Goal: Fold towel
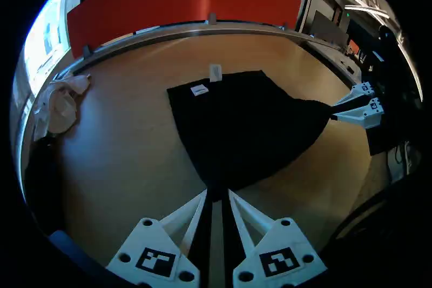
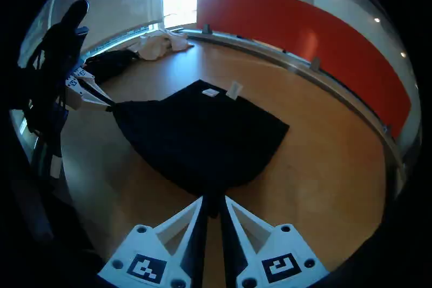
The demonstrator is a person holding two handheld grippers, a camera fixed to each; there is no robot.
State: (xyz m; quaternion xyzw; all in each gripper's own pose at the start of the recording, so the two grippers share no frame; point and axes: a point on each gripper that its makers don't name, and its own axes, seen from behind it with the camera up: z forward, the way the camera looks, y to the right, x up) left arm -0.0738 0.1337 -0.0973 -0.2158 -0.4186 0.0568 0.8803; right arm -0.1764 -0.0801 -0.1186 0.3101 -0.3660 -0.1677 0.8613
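Towel [image 1: 243, 126], black, two white tags [image 1: 199, 90], writing illegible

an office: wooden desk [image 1: 124, 142], red divider screen [image 1: 178, 7], ceiling strip lights [image 1: 367, 9].

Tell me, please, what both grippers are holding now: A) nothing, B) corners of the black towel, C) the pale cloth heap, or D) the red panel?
B: the left gripper and the right gripper each pinch a corner of the black towel on the wooden table.
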